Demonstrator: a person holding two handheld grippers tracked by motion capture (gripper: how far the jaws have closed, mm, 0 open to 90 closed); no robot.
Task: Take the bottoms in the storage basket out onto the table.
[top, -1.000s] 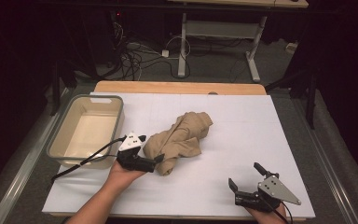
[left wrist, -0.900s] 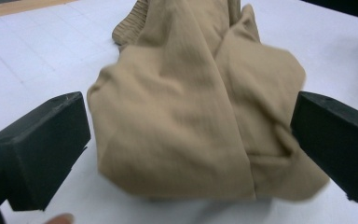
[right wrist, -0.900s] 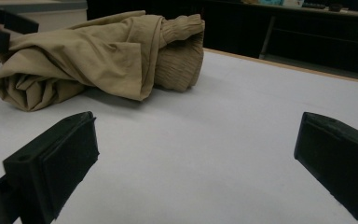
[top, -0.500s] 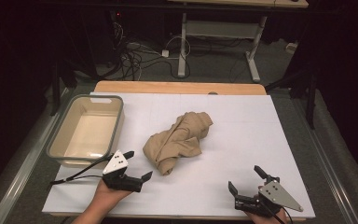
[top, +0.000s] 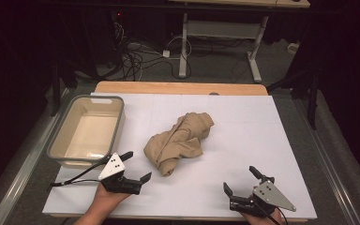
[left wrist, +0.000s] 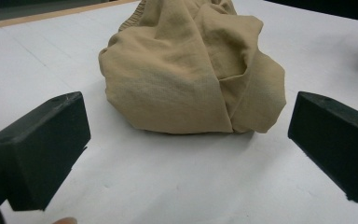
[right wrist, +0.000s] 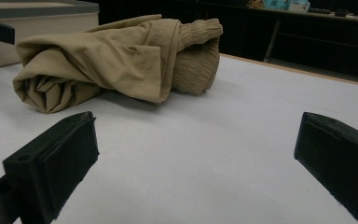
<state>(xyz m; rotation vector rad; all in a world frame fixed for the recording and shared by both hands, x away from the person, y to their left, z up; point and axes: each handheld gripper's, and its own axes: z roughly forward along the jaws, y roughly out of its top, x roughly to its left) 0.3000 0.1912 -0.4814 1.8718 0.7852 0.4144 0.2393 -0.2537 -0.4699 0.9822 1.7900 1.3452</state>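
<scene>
High view, left to right: beige bin (top: 86, 129) at the table's left edge, left gripper (top: 134, 168) just in front of it near the front edge, crumpled tan garment (top: 180, 140) mid-table, right gripper (top: 243, 182) at the front right. White table cover (top: 262, 136) otherwise bare.

Left gripper: jaws wide apart, nothing between them. Left gripper view puts the garment's rounded near end (left wrist: 191, 79) dead ahead, close but not touching. Right gripper: jaws also apart, empty, well apart from the cloth; its view shows the ribbed cuff (right wrist: 198, 30) at the far end of the bundle.

My read: step in hand is the approach to grab the garment, likely for the bin.

How to do it well:
- Left goes in low, jaws skimming the table, and bites a thick fold, not one thin layer, which would just peel off and unroll the bundle.
- Right comes in to the cuff end so the load is carried from both ends.
- Lift clear before moving left; trailing cloth can snag the bin rim.
</scene>
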